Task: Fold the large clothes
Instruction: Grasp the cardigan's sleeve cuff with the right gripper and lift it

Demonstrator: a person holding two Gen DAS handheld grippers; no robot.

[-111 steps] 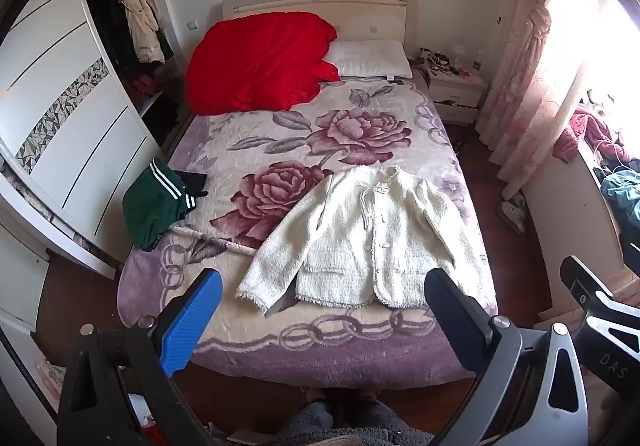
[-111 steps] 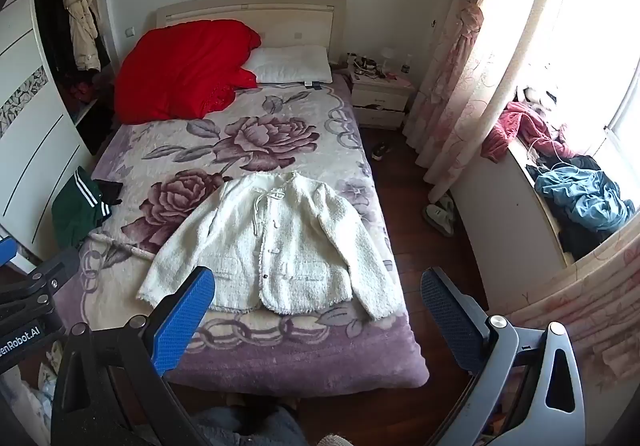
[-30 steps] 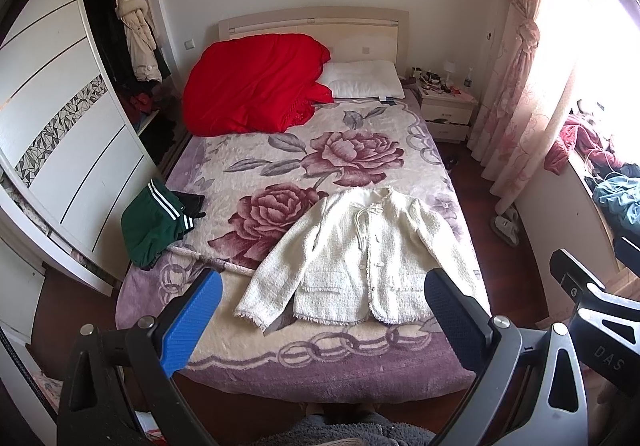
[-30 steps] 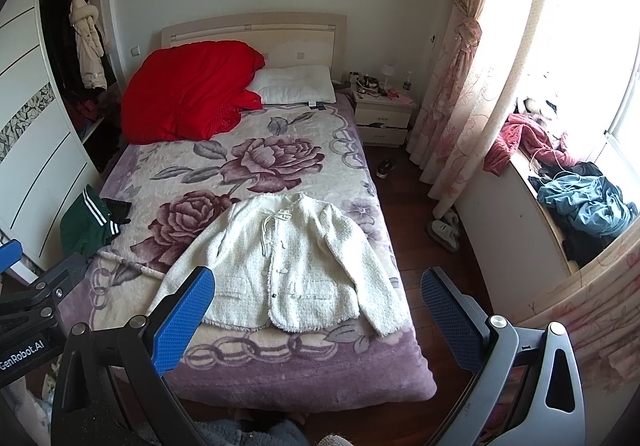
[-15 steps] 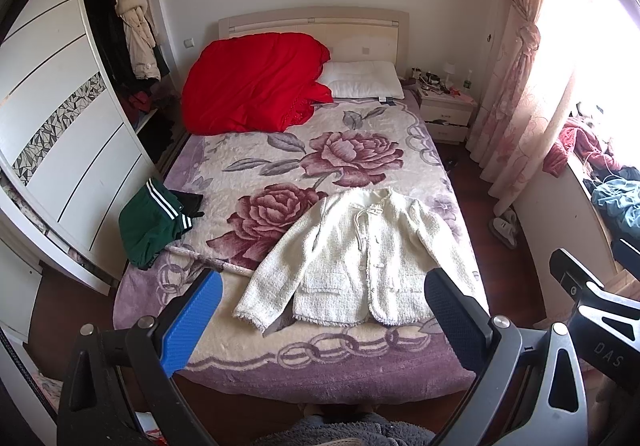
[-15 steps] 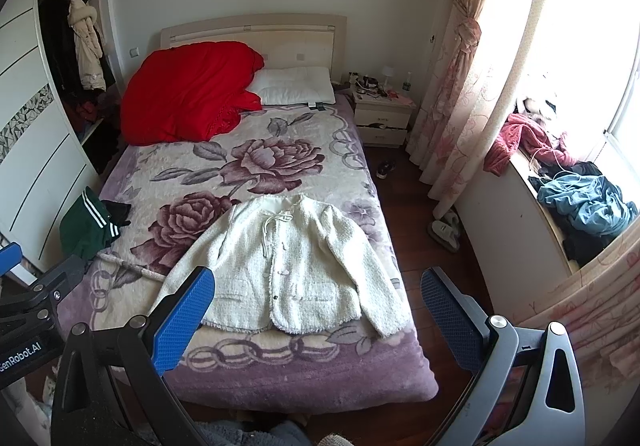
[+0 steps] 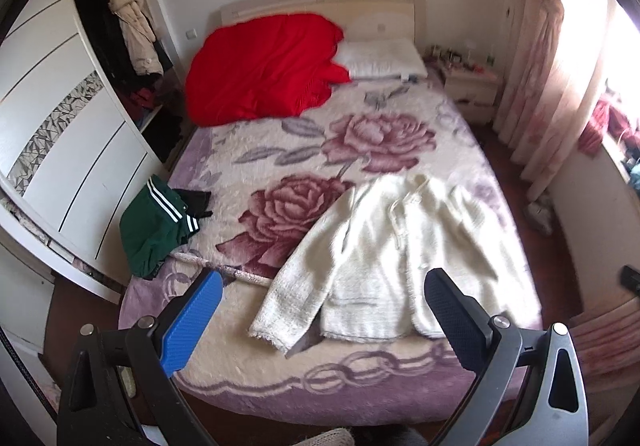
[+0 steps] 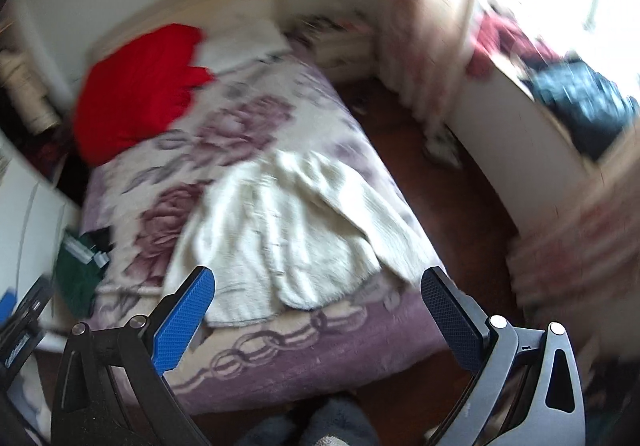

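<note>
A white fuzzy jacket (image 7: 396, 254) lies flat, face up, sleeves spread, on the near right part of the bed (image 7: 280, 378). In the right wrist view the same jacket (image 8: 288, 230) appears blurred. My left gripper (image 7: 322, 306) is open and empty, held above the bed's foot over the jacket's lower left sleeve. The right gripper (image 8: 318, 302) is open too, nothing between its fingers, hovering over the jacket's hem near the bed's right corner. Neither touches the cloth.
A green garment with white stripes (image 7: 154, 226) hangs at the bed's left edge. A red quilt (image 7: 264, 67) and pillow (image 7: 380, 57) lie at the head. White wardrobe (image 7: 60, 149) left; nightstand (image 7: 470, 87), curtains, and a clothes-strewn sill (image 8: 576, 101) right. Slippered feet (image 8: 320, 426) below.
Both grippers have moved in toward the bed's foot and the jacket looks larger. The right wrist view has swung and tilted fast, blurring it. Jaws stay open; the jacket has not moved.
</note>
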